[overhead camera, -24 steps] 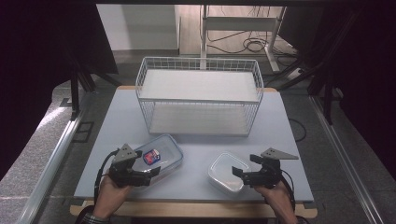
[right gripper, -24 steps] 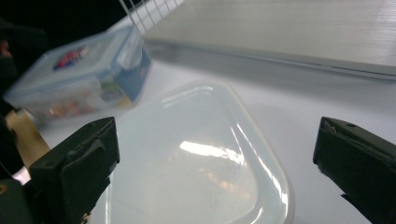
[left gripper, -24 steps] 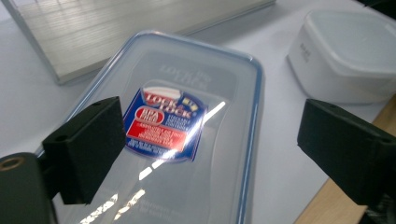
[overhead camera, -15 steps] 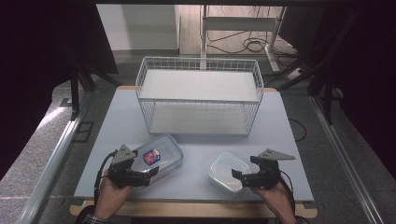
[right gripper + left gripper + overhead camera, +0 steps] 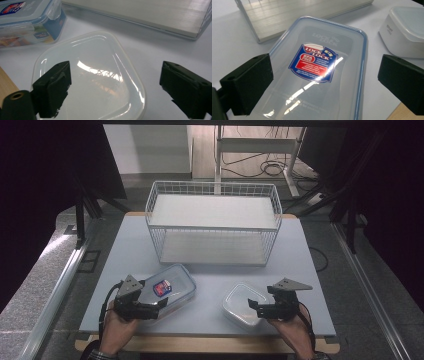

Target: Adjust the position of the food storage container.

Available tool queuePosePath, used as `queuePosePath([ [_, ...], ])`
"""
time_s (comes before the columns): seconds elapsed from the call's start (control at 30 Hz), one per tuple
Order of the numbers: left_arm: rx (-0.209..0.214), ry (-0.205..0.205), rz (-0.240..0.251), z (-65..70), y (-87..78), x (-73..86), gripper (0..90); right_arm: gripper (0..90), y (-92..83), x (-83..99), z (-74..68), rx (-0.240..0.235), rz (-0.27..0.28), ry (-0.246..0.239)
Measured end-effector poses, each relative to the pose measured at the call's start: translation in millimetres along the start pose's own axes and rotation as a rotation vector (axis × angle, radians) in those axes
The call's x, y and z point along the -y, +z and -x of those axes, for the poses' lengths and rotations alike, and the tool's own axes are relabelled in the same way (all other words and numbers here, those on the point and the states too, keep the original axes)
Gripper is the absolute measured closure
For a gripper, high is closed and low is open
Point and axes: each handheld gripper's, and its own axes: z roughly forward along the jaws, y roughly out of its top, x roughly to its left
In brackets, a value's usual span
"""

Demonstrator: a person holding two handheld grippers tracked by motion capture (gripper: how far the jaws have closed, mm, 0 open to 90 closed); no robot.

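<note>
A clear rectangular container with a blue-rimmed lid and a red and blue label [image 5: 167,290] [image 5: 317,65] lies at the table's front left. My left gripper [image 5: 152,306] [image 5: 324,82] is open, its jaws spread over the near end of that lid. A white squarish container with a translucent lid [image 5: 242,303] [image 5: 92,77] sits at the front right. My right gripper [image 5: 256,308] [image 5: 115,85] is open too, one jaw on each side above its lid. The labelled container [image 5: 27,20] also lies at the top left of the right gripper view.
A white wire basket [image 5: 212,222] with a pale board in its bottom stands at the middle back of the light table [image 5: 310,265]. The table's wooden front edge [image 5: 210,345] runs just below both hands. Dark curtains and cables surround the table.
The right gripper has moved left over the white container. The left gripper has barely shifted on the labelled one.
</note>
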Motion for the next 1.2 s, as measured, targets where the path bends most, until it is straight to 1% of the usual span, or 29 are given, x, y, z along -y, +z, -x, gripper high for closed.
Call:
queuePosePath([
  [0.07,-0.020,0.016,-0.003,0.1,-0.9,-0.2,0.7,19.9,-0.7,-3.5,-3.9,0.001,-0.002,-0.023],
  [0.13,-0.042,0.031,-0.007,0.6,-1.7,-0.5,1.2,27.2,-1.3,-7.2,-7.4,-0.012,-0.001,-0.036],
  [0.17,-0.050,0.035,-0.011,0.6,-2.1,-0.7,1.4,30.6,-1.3,-9.4,-9.5,-0.029,-0.006,-0.043],
  [0.2,-0.055,0.037,-0.015,0.2,-2.6,-1.0,1.6,34.0,-1.0,-11.1,-11.3,-0.035,-0.008,-0.050],
  [0.23,-0.055,0.037,-0.015,0.2,-2.6,-1.0,1.8,34.0,-1.0,-11.1,-11.3,-0.035,-0.008,-0.050],
  [0.27,-0.057,0.037,-0.017,-0.9,-3.9,-1.2,2.0,43.4,0.0,-14.1,-14.8,-0.056,-0.023,-0.060],
  [0.3,-0.060,0.037,-0.017,-1.1,-4.4,-1.3,2.3,46.9,1.1,-15.9,-17.5,-0.073,-0.030,-0.072],
  [0.37,-0.074,0.045,-0.015,-1.5,-6.1,-1.6,2.7,54.5,2.9,-18.2,-21.9,-0.091,-0.039,-0.090],
  [0.43,-0.081,0.044,-0.002,-1.9,-7.9,-1.9,2.7,60.0,5.2,-21.3,-27.5,-0.108,-0.039,-0.103],
  [0.47,-0.081,0.044,-0.002,-1.9,-7.9,-1.9,2.7,60.0,5.2,-21.3,-27.5,-0.108,-0.039,-0.103],
  [0.5,-0.082,0.043,0.001,-2.6,-8.8,-2.1,2.6,65.1,7.7,-23.9,-31.6,-0.119,-0.046,-0.130],
  [0.57,-0.090,0.036,0.005,-4.7,-9.6,-1.5,2.4,71.9,9.6,-26.0,-34.8,-0.136,-0.056,-0.143],
  [0.6,-0.090,0.036,0.005,-4.7,-9.6,-1.5,2.2,71.9,9.6,-26.0,-34.8,-0.136,-0.056,-0.143],
  [0.63,-0.089,0.032,0.005,-5.6,-9.6,-1.2,2.2,74.8,11.0,-27.2,-36.7,-0.145,-0.061,-0.150],
  [0.67,-0.093,0.032,0.005,-6.1,-9.5,-0.9,2.1,79.6,14.9,-30.3,-42.4,-0.164,-0.080,-0.169],
  [0.7,-0.093,0.032,0.005,-6.1,-9.5,-0.9,2.0,79.6,14.9,-30.3,-42.4,-0.164,-0.080,-0.169],
  [0.73,-0.095,0.033,0.006,-6.3,-9.7,-1.0,2.0,83.2,20.0,-33.0,-48.6,-0.177,-0.090,-0.189],
  [0.87,-0.098,0.031,0.013,-7.4,-10.7,-0.7,1.8,88.0,27.6,-35.2,-59.4,-0.209,-0.109,-0.210],
  [0.9,-0.098,0.031,0.013,-7.4,-10.7,-0.7,1.8,88.0,27.6,-35.2,-59.4,-0.209,-0.109,-0.210],
  [0.93,-0.098,0.028,0.019,-8.2,-11.4,-0.4,1.7,88.8,30.3,-33.8,-65.0,-0.217,-0.121,-0.219],
  [0.97,-0.098,0.028,0.019,-8.2,-11.4,-0.4,1.6,88.8,31.2,-33.3,-66.6,-0.222,-0.127,-0.216],
  [1.03,-0.094,0.025,0.026,-9.3,-12.0,-0.2,1.4,88.9,34.0,-31.5,-71.7,-0.253,-0.139,-0.219],
  [1.07,-0.093,0.023,0.033,-9.5,-12.2,0.0,1.4,88.9,34.0,-31.5,-71.7,-0.253,-0.139,-0.219],
  [1.1,-0.092,0.024,0.038,-9.7,-12.2,0.1,1.1,88.9,37.4,-29.9,-78.1,-0.274,-0.158,-0.237],
  [1.17,-0.088,0.024,0.043,-10.1,-12.0,0.4,1.0,88.9,38.8,-29.1,-80.6,-0.276,-0.167,-0.245],
  [1.2,-0.084,0.022,0.044,-10.3,-11.2,1.0,0.8,88.9,43.2,-26.1,-85.6,-0.272,-0.196,-0.265],
])
